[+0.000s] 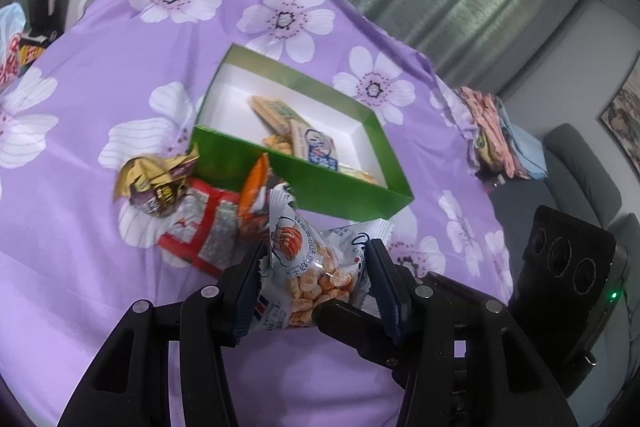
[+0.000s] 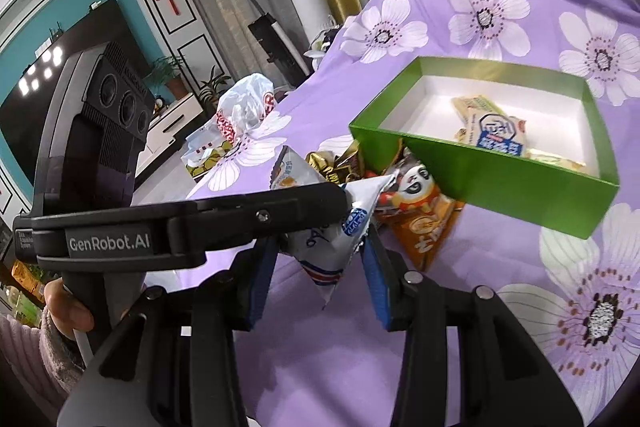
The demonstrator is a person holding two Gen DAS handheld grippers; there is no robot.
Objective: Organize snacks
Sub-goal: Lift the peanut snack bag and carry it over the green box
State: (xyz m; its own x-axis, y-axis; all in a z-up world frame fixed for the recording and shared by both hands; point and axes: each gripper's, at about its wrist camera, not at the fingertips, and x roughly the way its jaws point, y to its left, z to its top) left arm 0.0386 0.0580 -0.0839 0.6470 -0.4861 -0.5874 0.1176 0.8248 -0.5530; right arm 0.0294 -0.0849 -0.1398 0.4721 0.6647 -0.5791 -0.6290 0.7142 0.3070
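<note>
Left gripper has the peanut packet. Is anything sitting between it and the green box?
Partly. The peanut packet in the left gripper faces the green box, whose near wall rises ahead. An orange snack bag leans against that wall, left of the path. The top is open.

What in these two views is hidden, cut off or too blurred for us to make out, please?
- Box contents: the near wall hides the lowest packets in both views.
- Snack pile: left wrist view, motion-blurred; labels unreadable.
- Bag: right wrist view, the left gripper's finger covers its top.
- Right gripper: whether its pads touch the bag is unclear.
</note>
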